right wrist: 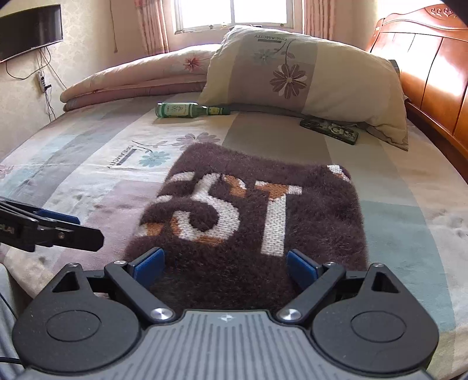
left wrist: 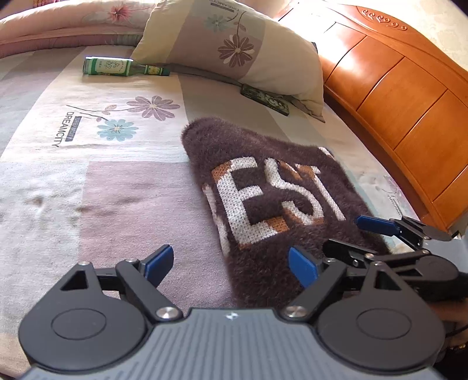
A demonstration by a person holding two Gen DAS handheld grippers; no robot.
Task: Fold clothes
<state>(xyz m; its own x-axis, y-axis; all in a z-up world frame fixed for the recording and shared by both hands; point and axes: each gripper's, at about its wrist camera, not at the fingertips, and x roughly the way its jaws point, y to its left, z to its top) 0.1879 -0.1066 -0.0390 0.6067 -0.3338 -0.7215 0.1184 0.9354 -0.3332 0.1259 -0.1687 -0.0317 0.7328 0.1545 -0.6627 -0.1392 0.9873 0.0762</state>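
Brown fuzzy sweater [right wrist: 251, 216] lies compactly folded on the bed [right wrist: 409, 228]; left gripper [left wrist: 231, 263] and right gripper [right wrist: 225, 263] are held agape, empty, nothing further being evidently required.

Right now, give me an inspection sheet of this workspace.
Surface: bed with a patchwork floral sheet.
Job's things: brown fuzzy sweater with white and orange letters, lying folded flat near the front edge.
Clutter: green bottle on its side; dark remote by the pillow; folded quilt at the back.
Grippers: left gripper open, at the sweater's left edge; right gripper open, over its near edge. Neither holds anything.
Cables: wires and a power strip on the wall.
Surroundings: wooden headboard, window, wall TV.
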